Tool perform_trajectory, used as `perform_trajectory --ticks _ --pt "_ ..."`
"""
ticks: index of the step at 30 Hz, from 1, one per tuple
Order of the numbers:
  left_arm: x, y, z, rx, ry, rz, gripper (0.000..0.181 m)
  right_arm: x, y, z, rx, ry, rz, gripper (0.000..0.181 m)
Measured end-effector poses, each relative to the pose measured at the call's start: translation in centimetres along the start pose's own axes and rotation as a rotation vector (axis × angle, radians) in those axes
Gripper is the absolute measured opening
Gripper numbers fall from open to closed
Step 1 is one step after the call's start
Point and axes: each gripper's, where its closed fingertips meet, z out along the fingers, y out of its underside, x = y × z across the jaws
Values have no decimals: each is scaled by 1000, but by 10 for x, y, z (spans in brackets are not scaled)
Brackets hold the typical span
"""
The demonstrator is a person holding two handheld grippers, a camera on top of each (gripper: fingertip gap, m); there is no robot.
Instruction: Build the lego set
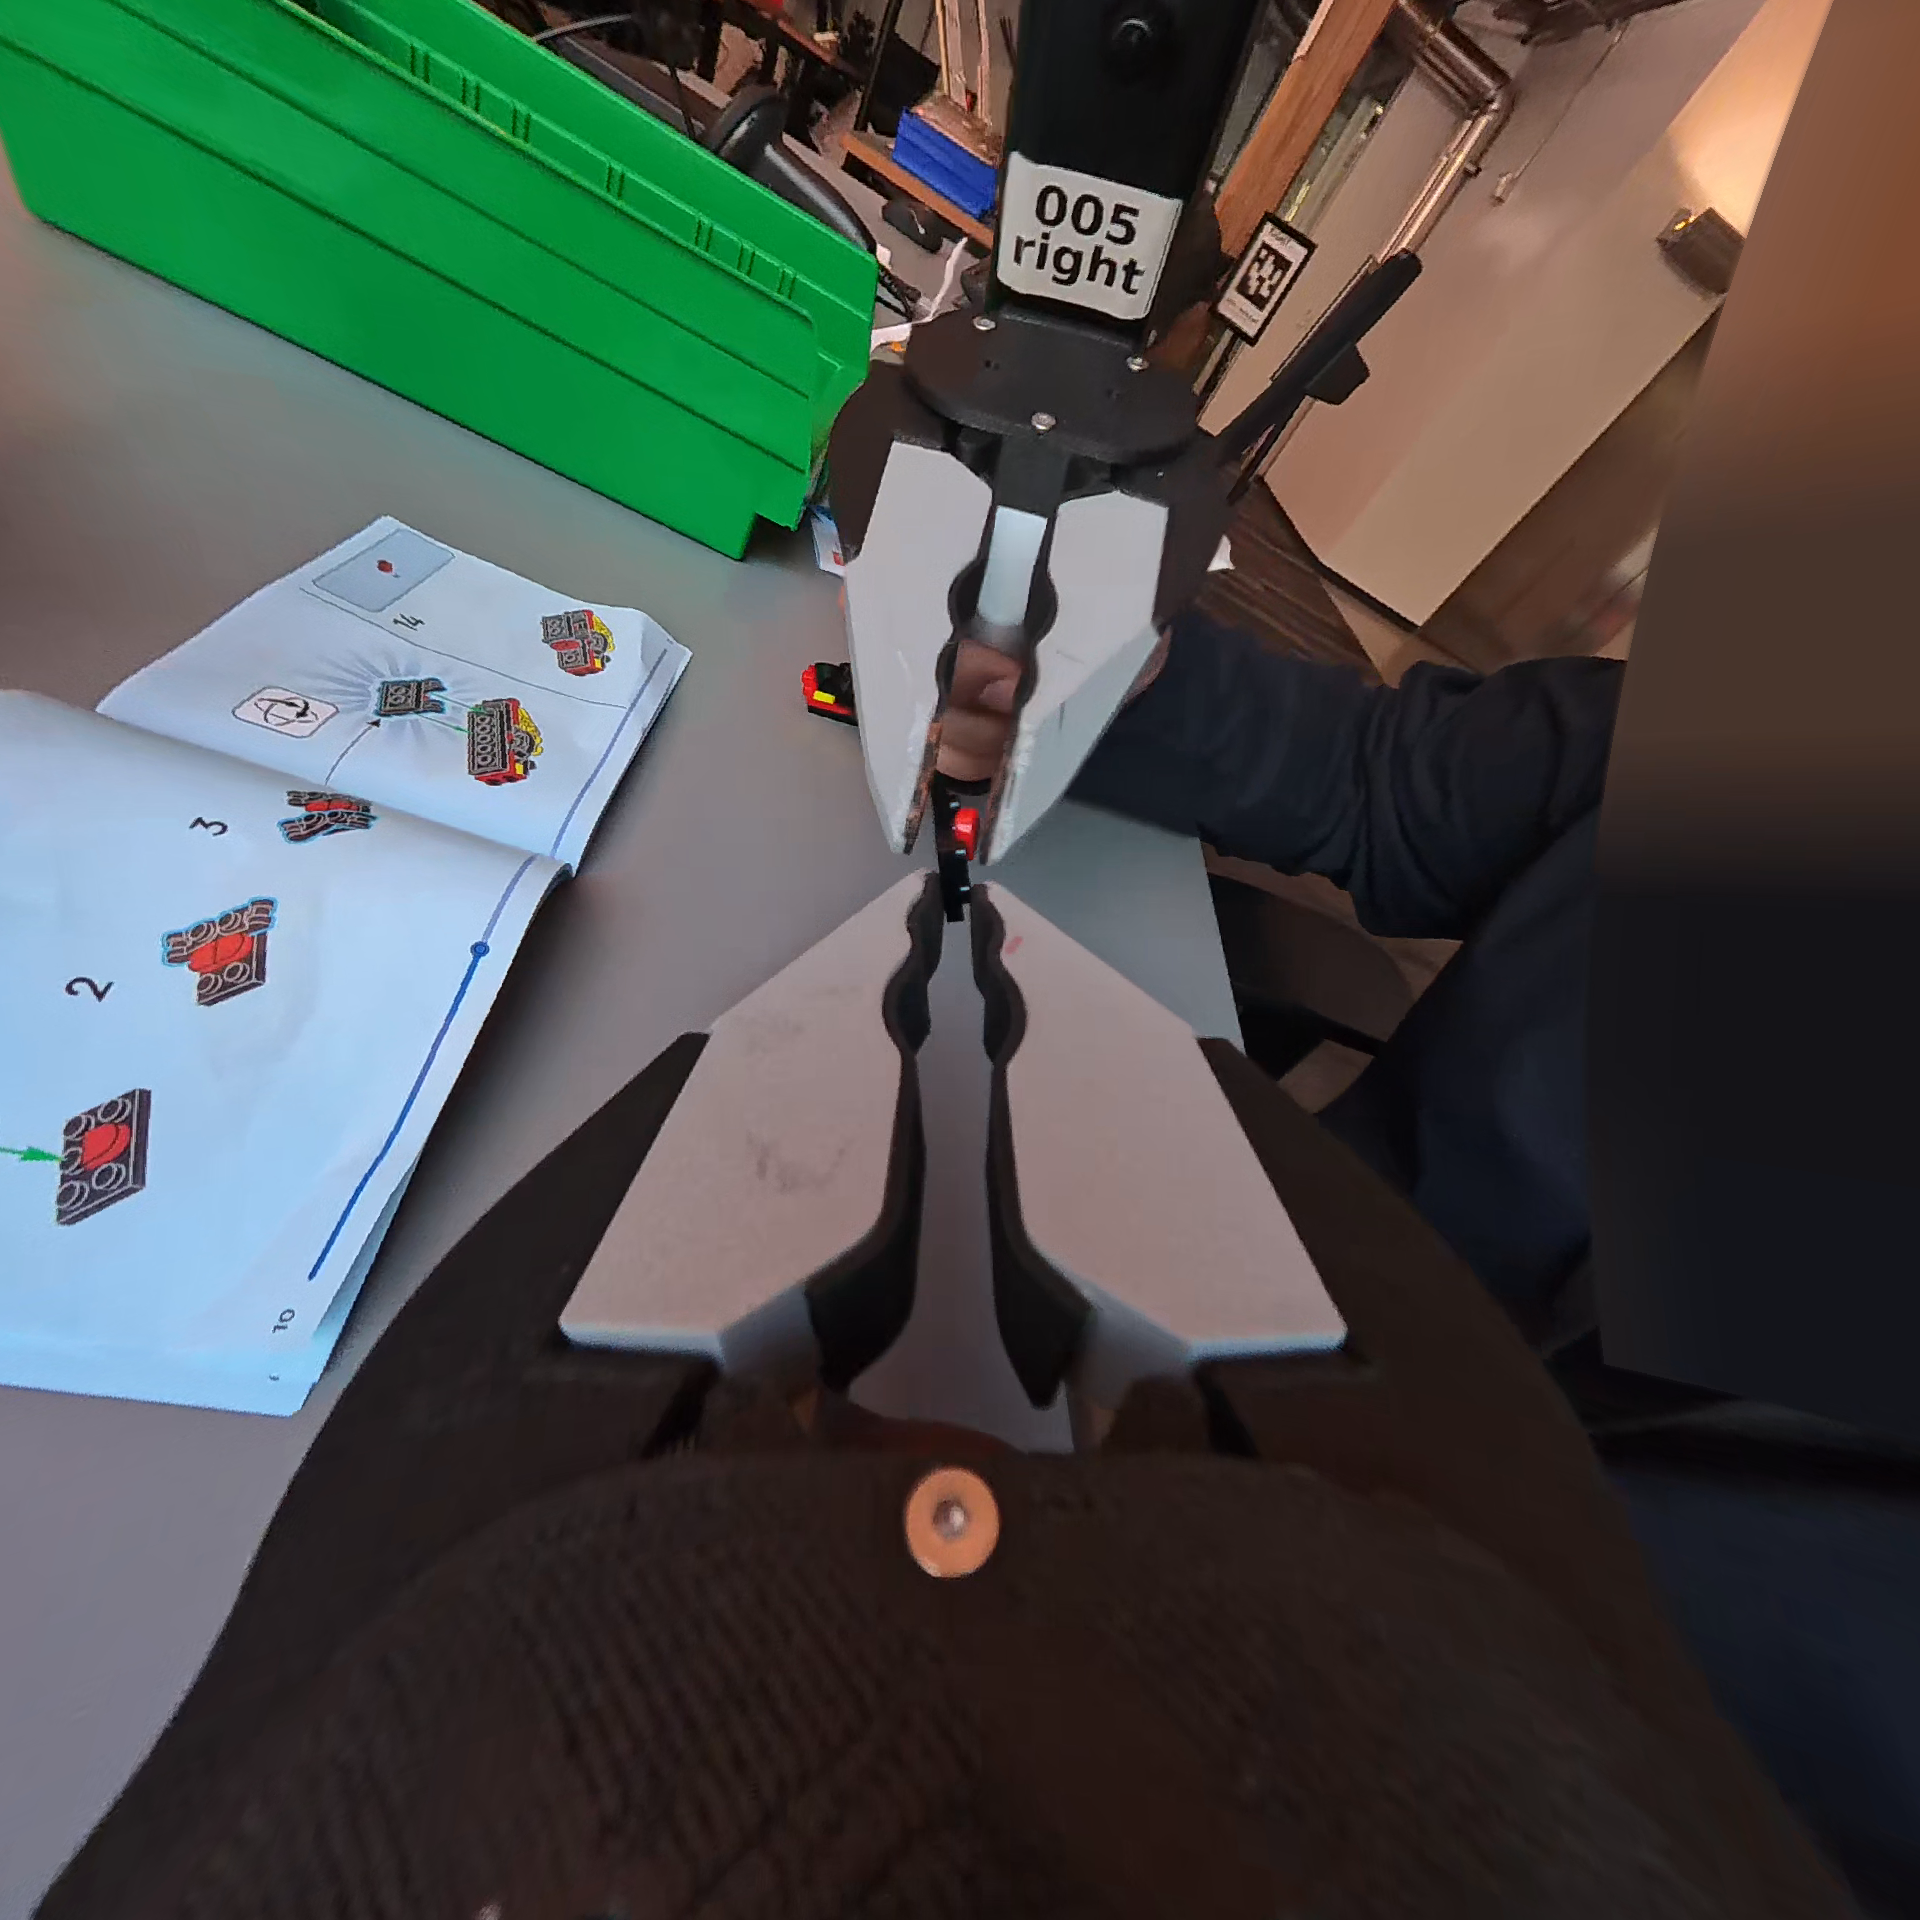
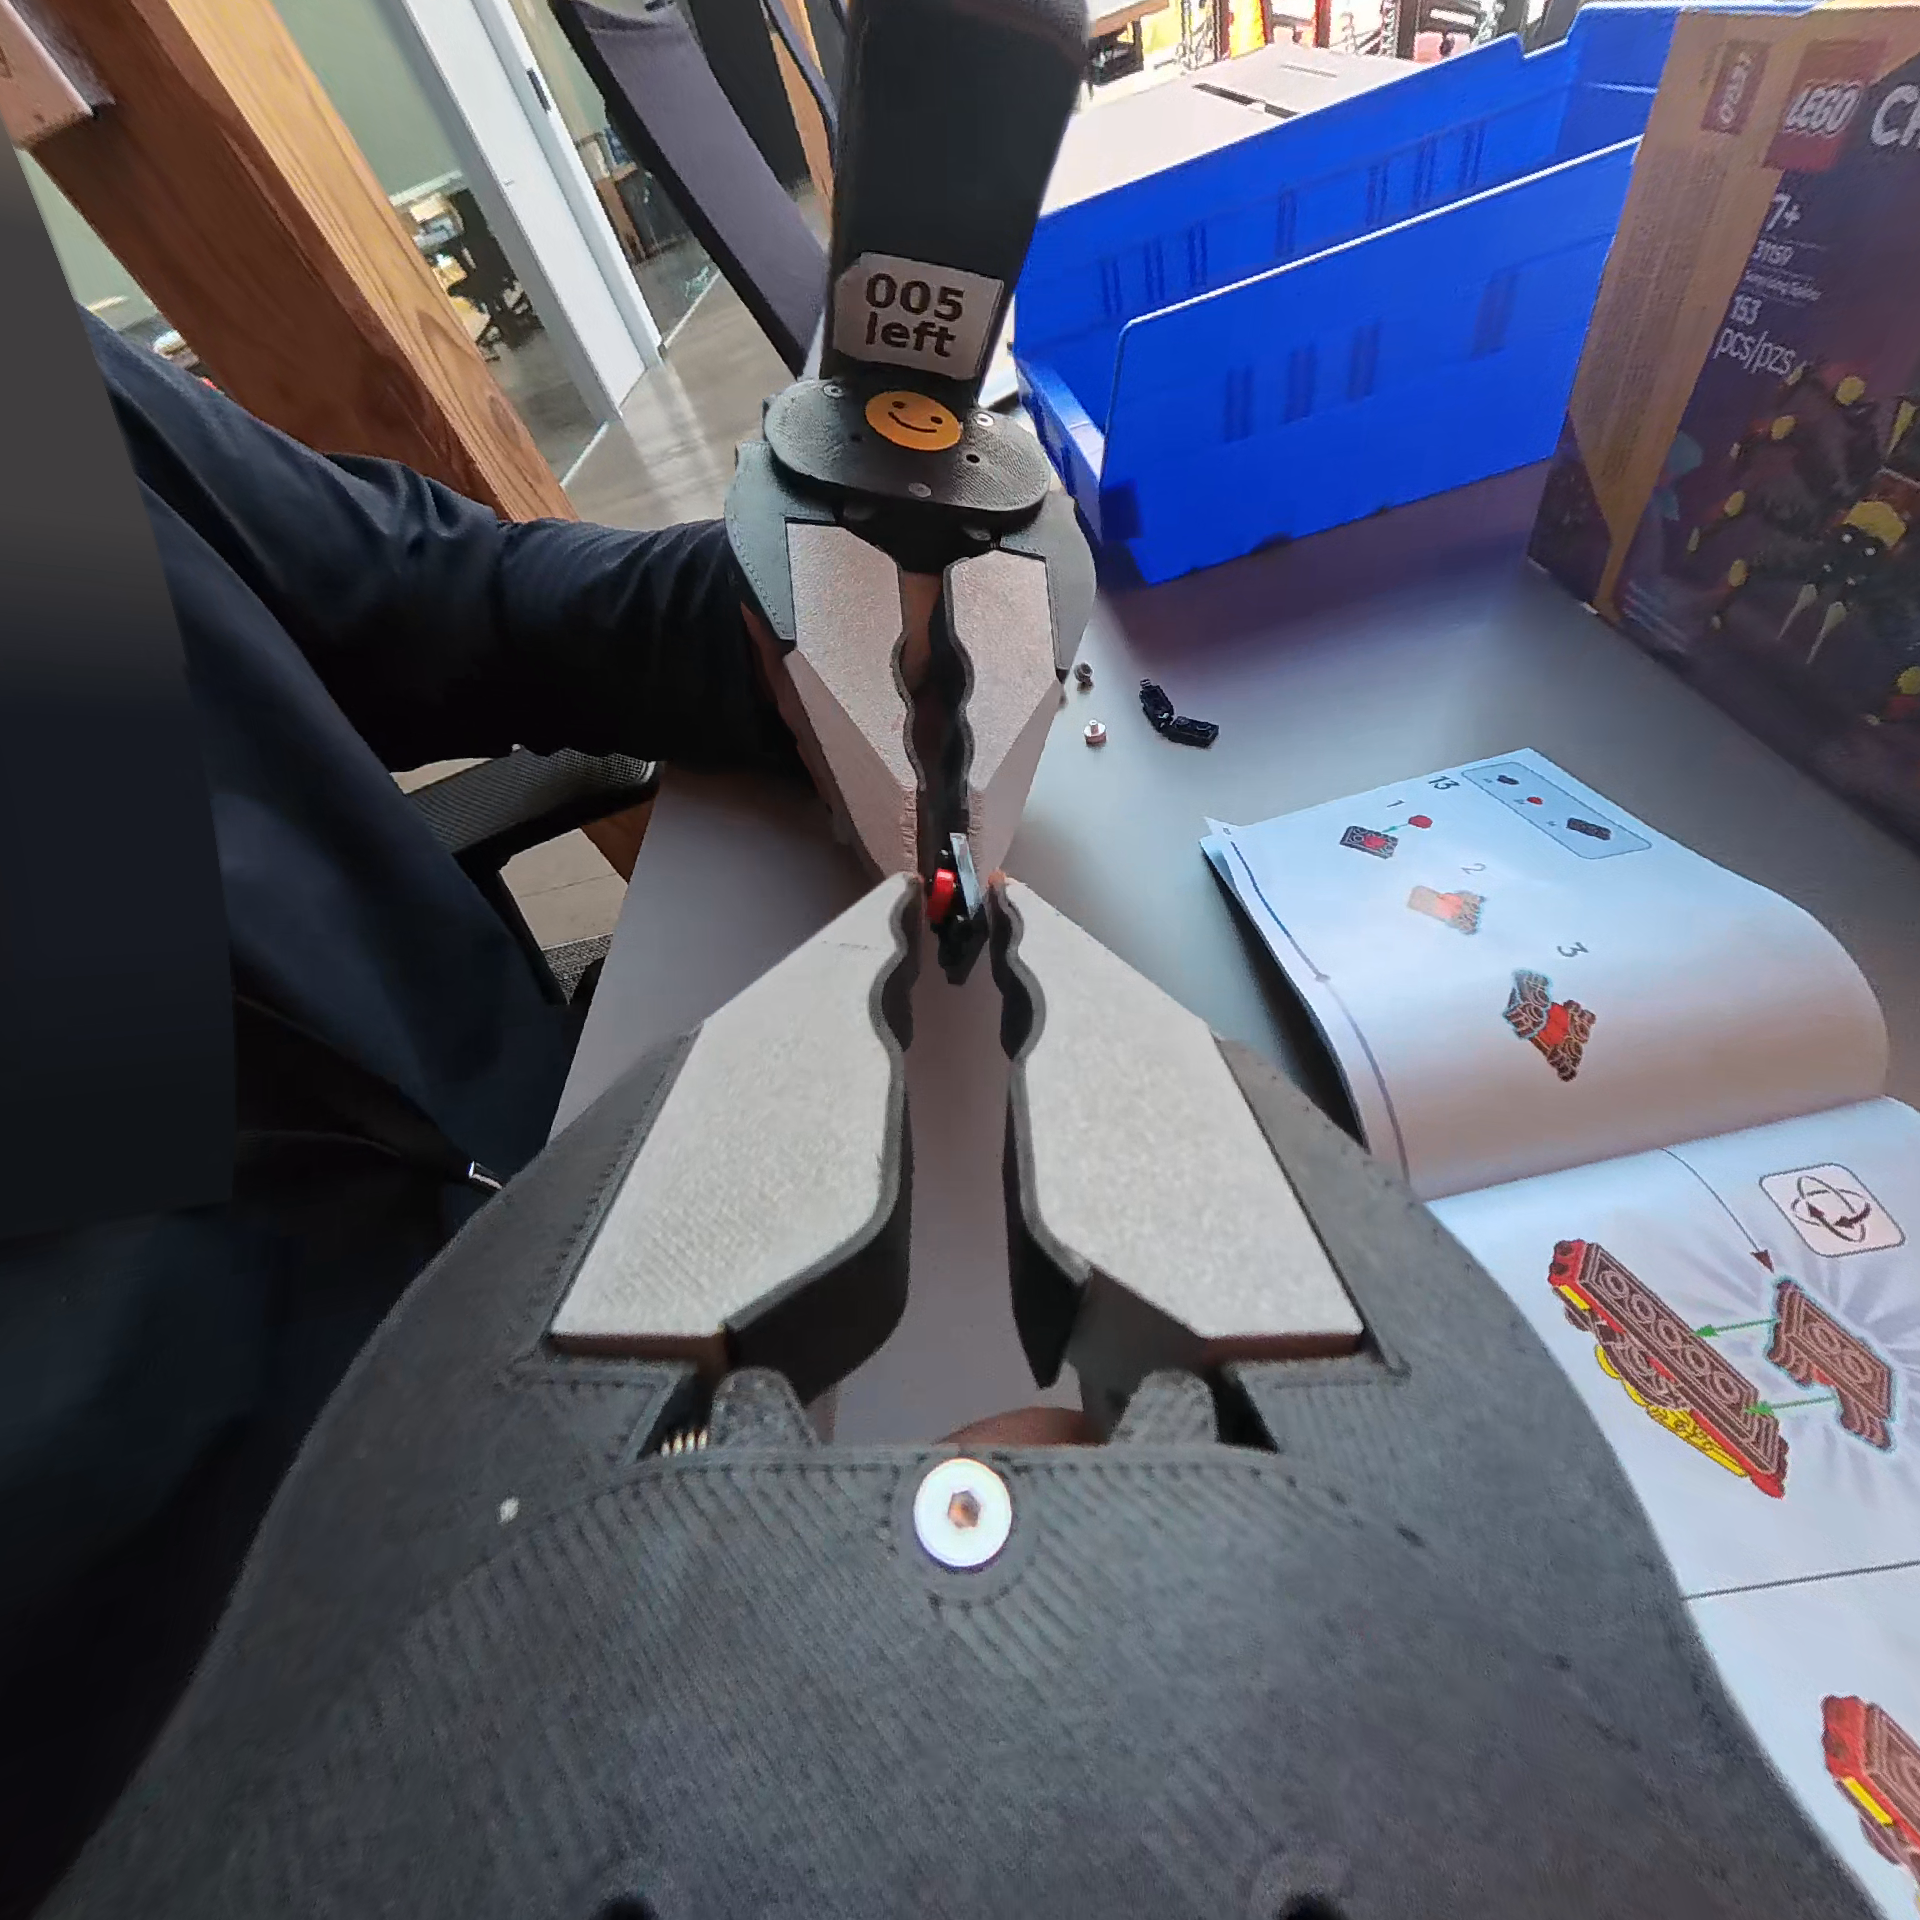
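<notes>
My two grippers meet tip to tip above the grey table's near edge. Between them is a small black plate (image 1: 954, 894) with a red round piece (image 1: 966, 831) on one face. In the left wrist view my left gripper (image 1: 953, 891) is shut on the plate's lower end, and the right gripper (image 1: 951, 842) closes over the end with the red piece. In the right wrist view my right gripper (image 2: 957, 896) is shut around the red piece (image 2: 942, 891) and the black plate (image 2: 961, 940). The left gripper (image 2: 948, 847) opposite pinches the plate edge-on.
An open instruction booklet (image 1: 260, 935) (image 2: 1558, 987) lies on the table. A green bin (image 1: 416, 260), a blue bin (image 2: 1351, 343) and the set's box (image 2: 1766, 364) stand behind. A small red-yellow-black build (image 1: 831, 691), loose black pieces (image 2: 1174, 717) and a small grey stud (image 2: 1093, 730) lie nearby. Less than 4 cm separates the two grippers' tips.
</notes>
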Motion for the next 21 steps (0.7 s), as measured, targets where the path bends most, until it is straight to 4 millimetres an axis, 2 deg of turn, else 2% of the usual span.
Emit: perform_trajectory --ticks 11,21 --pt "-1 -4 0 17 -51 81 2 1 -4 -2 33 -24 42 8" --pt "6 -13 -3 68 -22 111 3 -9 -14 -4 85 -16 -71 5"
